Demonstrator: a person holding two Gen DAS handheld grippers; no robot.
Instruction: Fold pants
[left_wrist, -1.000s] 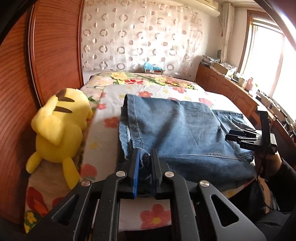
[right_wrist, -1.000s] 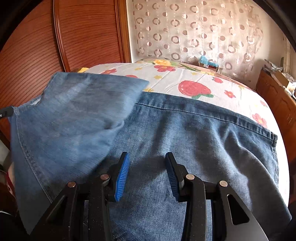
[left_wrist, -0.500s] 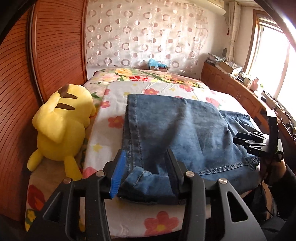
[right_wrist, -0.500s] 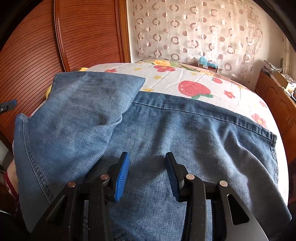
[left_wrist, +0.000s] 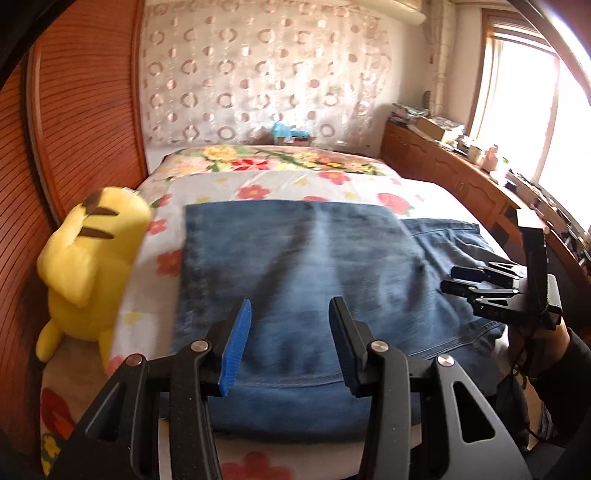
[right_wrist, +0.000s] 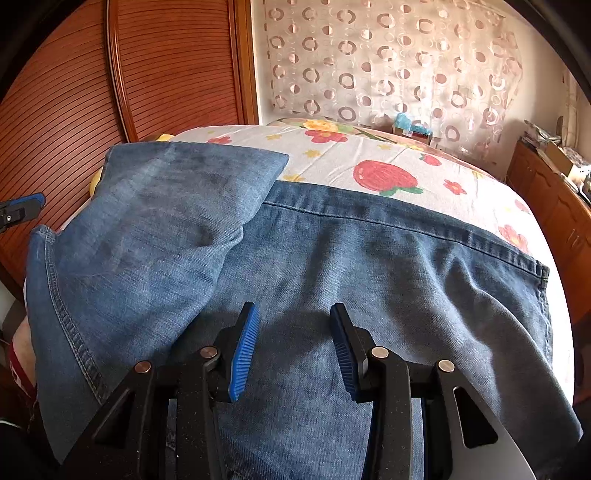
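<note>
Reddish ribbed wooden wardrobe panels (left_wrist: 74, 122) and a sheer curtain patterned with rings (left_wrist: 258, 74) close off the far side of the bedroom, with a low wooden sideboard (left_wrist: 461, 177) cluttered with small items running under a bright window (left_wrist: 535, 110) on the right. Most of the floor space is taken by a bed covered in a white sheet printed with red and yellow flowers (left_wrist: 280, 184).

On that sheet lie the blue denim pants (left_wrist: 314, 266), folded over on themselves. A paler, washed-out leg section lies doubled on top of the darker layer; in the right wrist view its hemmed cuff (right_wrist: 66, 332) sits at the near left and its folded edge reaches toward the middle of the bed. The long axis runs across the bed, left to right in both views, with a stitched seam edge along the far side of the darker layer and the near edge hanging at the mattress edge.

A yellow plush toy with black-tipped ears (left_wrist: 88, 266) sits just beside the jeans' left edge.

The left gripper (left_wrist: 290, 343) has its blue-padded jaws apart over the near denim, nothing clamped. The right gripper (right_wrist: 291, 350), held by a hand in a dark sleeve (left_wrist: 550, 350), is likewise spread above the fabric and empty.
</note>
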